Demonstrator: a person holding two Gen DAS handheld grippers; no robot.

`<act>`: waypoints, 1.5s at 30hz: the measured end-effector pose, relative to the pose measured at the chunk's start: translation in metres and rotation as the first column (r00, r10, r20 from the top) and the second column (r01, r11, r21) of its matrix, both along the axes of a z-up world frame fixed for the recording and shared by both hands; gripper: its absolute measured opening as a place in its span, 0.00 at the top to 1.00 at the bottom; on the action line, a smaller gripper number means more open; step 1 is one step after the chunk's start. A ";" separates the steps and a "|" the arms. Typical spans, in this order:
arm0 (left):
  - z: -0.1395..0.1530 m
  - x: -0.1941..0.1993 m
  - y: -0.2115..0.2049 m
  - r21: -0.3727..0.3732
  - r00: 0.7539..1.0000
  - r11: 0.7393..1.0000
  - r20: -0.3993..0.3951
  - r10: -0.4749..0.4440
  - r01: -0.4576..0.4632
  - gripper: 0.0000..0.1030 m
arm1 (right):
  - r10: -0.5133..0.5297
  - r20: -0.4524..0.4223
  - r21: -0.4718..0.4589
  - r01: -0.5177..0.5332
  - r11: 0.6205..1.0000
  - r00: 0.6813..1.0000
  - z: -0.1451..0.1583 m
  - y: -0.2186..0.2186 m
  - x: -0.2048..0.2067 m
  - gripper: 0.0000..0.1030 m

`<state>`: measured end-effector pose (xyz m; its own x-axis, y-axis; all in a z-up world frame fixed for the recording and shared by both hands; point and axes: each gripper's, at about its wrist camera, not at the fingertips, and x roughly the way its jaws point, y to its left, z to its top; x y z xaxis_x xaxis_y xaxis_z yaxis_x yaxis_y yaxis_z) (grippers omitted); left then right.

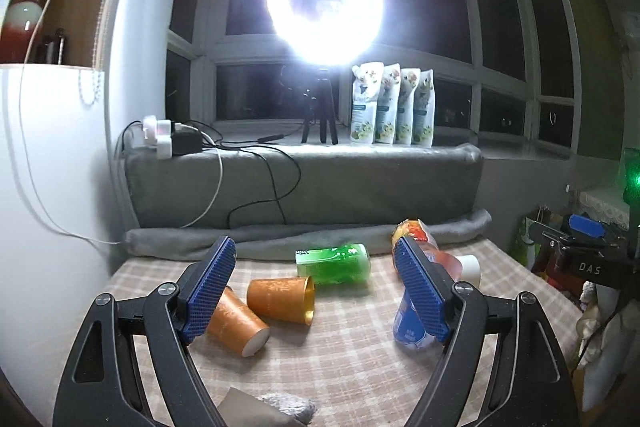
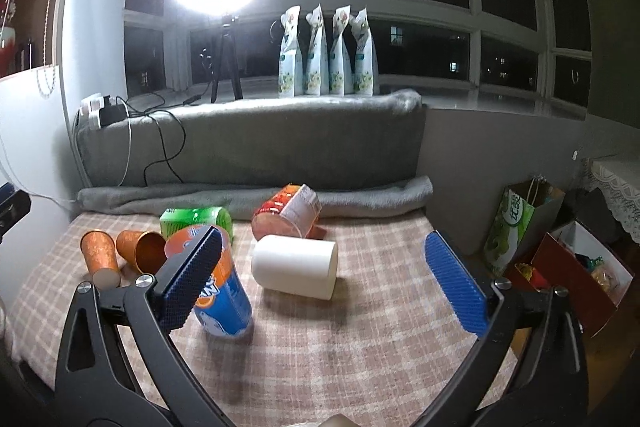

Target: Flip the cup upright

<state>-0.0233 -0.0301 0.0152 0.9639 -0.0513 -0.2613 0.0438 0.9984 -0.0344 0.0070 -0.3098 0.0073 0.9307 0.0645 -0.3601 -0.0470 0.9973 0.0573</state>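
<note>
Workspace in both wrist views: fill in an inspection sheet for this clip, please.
Surface: checked tablecloth, grey blanket roll along its far edge.
Job's things: two orange cups and a white cup, all lying on their sides.
Clutter: green bottle, red-labelled bottle and blue-orange bottle, all lying down.
Claws: left claw open, holding nothing; right claw open, holding nothing.
Cables: black and white leads from a power strip trail down the grey cushion.
Surroundings: ring light on a tripod, four pouches on the sill, dark windows, paper bag on the right.
</note>
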 end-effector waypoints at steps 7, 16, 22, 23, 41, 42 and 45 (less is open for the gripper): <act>0.001 0.002 0.005 -0.007 1.000 1.000 -0.017 0.022 -0.022 0.20 | -0.010 0.011 0.000 0.010 1.000 1.000 0.000 0.005 0.001 0.00; -0.005 0.005 0.003 -0.002 0.999 1.000 -0.038 0.025 -0.025 0.20 | -0.013 0.013 -0.010 0.013 1.000 1.000 -0.001 0.008 0.002 0.00; -0.006 0.005 0.003 -0.001 0.999 1.000 -0.033 0.026 -0.026 0.20 | -0.012 0.013 -0.009 0.013 1.000 1.000 -0.001 0.008 0.002 0.00; -0.006 0.005 0.003 -0.001 0.999 1.000 -0.031 0.026 -0.026 0.20 | -0.012 0.012 -0.010 0.012 1.000 1.000 -0.001 0.009 0.002 0.00; -0.005 0.003 0.003 0.005 0.999 1.000 -0.025 0.021 -0.021 0.20 | -0.011 0.015 -0.012 0.011 1.000 1.000 -0.001 0.010 0.002 0.00; -0.005 0.003 0.003 0.005 0.999 1.000 -0.025 0.021 -0.021 0.20 | -0.010 0.016 -0.012 0.011 1.000 1.000 -0.001 0.010 0.003 0.00; -0.003 0.003 0.003 0.006 1.000 1.000 -0.022 0.021 -0.021 0.20 | -0.011 0.016 -0.014 0.011 1.000 1.000 -0.001 0.011 0.003 0.00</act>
<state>-0.0204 -0.0269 0.0119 0.9587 -0.0297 -0.2828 0.0223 0.9993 -0.0295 0.0099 -0.2988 0.0067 0.9371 0.0495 -0.3455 -0.0369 0.9984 0.0430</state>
